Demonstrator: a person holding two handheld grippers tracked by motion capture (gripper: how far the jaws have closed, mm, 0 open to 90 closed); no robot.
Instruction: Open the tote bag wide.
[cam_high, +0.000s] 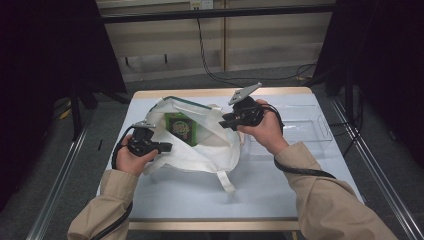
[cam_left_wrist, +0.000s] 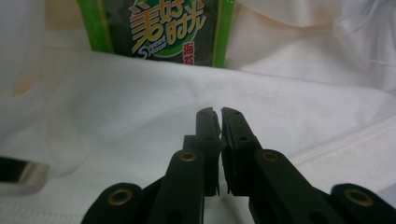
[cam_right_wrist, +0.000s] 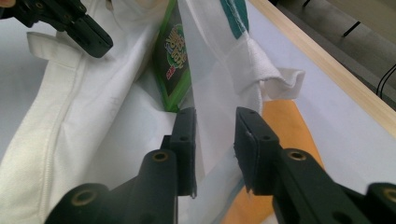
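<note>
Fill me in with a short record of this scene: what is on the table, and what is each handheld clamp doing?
Surface: pale blue table
Main item: white cloth bag, mouth held open
Inside bag: green snack packet, upright
Left gripper: jaws closed, pinching the bag's near edge
Right gripper: jaws apart, bag's far edge hanging between them, pads not pressing
Also there: clear plastic tray, right of the bag

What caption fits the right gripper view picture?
Open hand-held gripper straddling the white cloth bag's rim, green snack packet inside.
</note>
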